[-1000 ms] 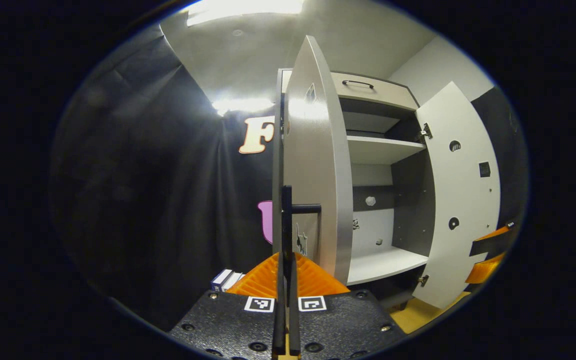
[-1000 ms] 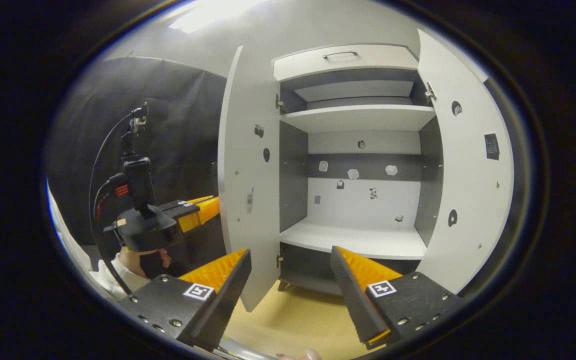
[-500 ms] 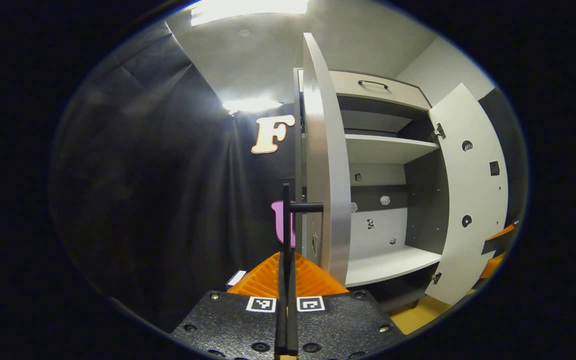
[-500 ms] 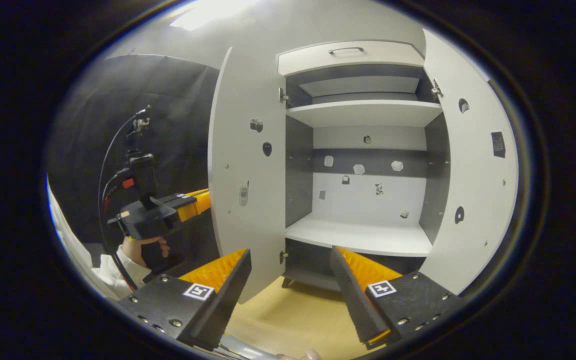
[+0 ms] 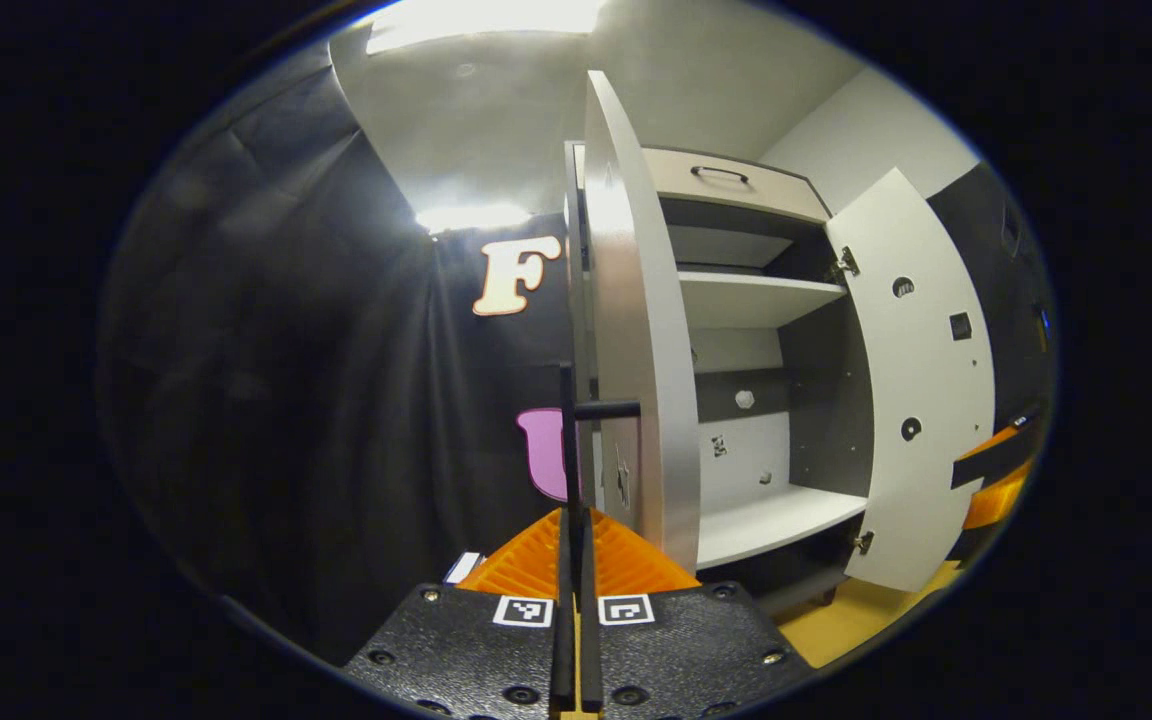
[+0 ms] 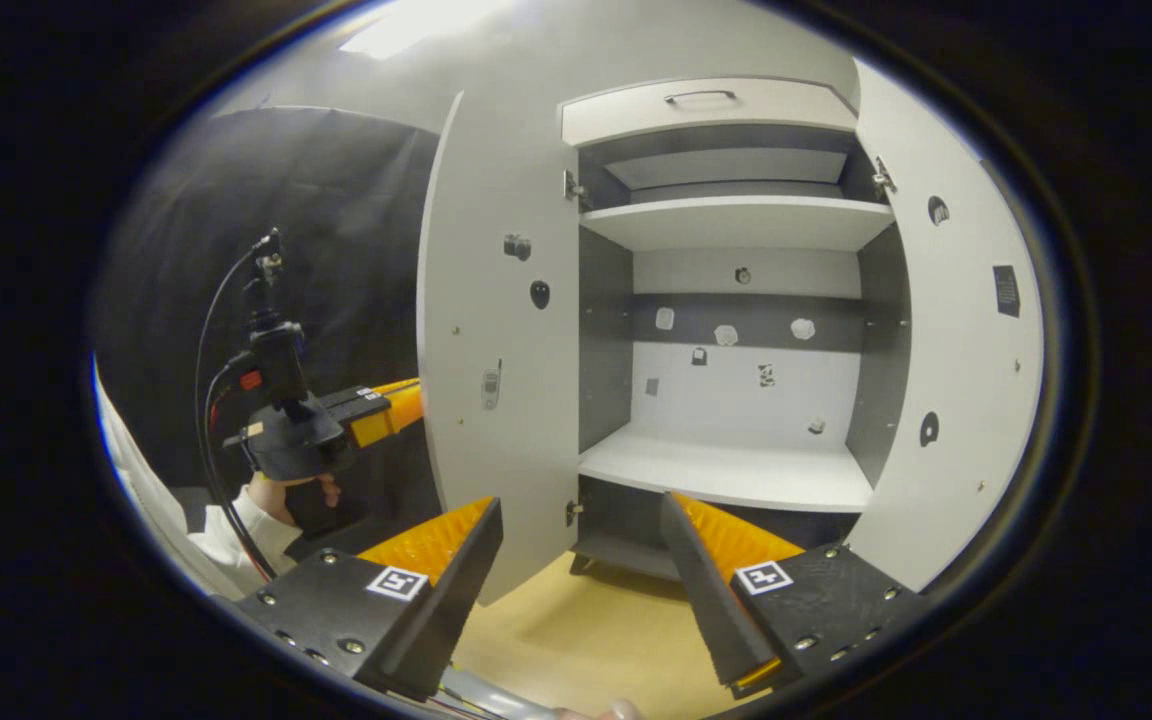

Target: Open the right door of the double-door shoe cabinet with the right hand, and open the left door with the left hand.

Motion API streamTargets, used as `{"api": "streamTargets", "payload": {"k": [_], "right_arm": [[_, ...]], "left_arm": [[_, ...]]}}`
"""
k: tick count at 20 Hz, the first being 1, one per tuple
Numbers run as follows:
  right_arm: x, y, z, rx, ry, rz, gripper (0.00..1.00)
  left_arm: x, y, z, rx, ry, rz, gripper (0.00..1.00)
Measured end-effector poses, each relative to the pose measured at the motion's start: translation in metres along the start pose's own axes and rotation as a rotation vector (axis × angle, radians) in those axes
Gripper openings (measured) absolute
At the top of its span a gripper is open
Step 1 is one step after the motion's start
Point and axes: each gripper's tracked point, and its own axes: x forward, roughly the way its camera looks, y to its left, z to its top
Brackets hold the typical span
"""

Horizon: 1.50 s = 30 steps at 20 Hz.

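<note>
The shoe cabinet (image 6: 726, 225) stands with both doors swung out. In the left gripper view the left door (image 5: 636, 330) shows nearly edge-on, and my left gripper (image 5: 576, 515) is shut on its thin black handle bar (image 5: 567, 430). The right door (image 5: 921, 380) hangs wide open, with the right gripper (image 5: 996, 480) just beside its outer edge. In the right gripper view my right gripper (image 6: 581, 560) is open and holds nothing, facing the cabinet's inside between the left door (image 6: 496, 330) and the right door (image 6: 966, 330). Behind the left door a hand (image 6: 286, 495) holds the left gripper (image 6: 336, 425).
A drawer with a dark handle (image 6: 701, 97) tops the cabinet. Inside are an upper shelf (image 6: 736, 225) and a lower shelf (image 6: 726, 475). Tan floor (image 6: 576, 640) lies in front. Black cloth (image 5: 316, 380) hangs to the left, with a small box (image 5: 463, 567) low beside it.
The left door has swung a little wider with my left gripper on its handle. The right gripper stays open and has drifted slightly, so the cabinet sits further right in its view.
</note>
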Motion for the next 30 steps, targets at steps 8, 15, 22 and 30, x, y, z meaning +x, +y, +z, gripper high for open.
{"api": "streamTargets", "payload": {"k": [8,15,22,30], "right_arm": [[0.004,0.008,-0.002,0.001,0.003,0.027,0.93],[0.001,0.003,0.000,0.005,-0.007,0.041,0.96],[-0.003,0.000,0.001,0.004,-0.007,0.103,0.96],[-0.019,-0.018,0.003,-0.007,-0.012,0.168,0.96]], "left_arm": [[-0.007,0.005,0.029,0.086,-0.091,0.061,0.21],[-0.026,0.014,0.030,0.014,-0.089,0.090,0.60],[-0.068,0.012,0.047,0.033,-0.084,0.162,0.82],[-0.113,-0.032,0.074,0.023,-0.080,0.216,0.82]]}}
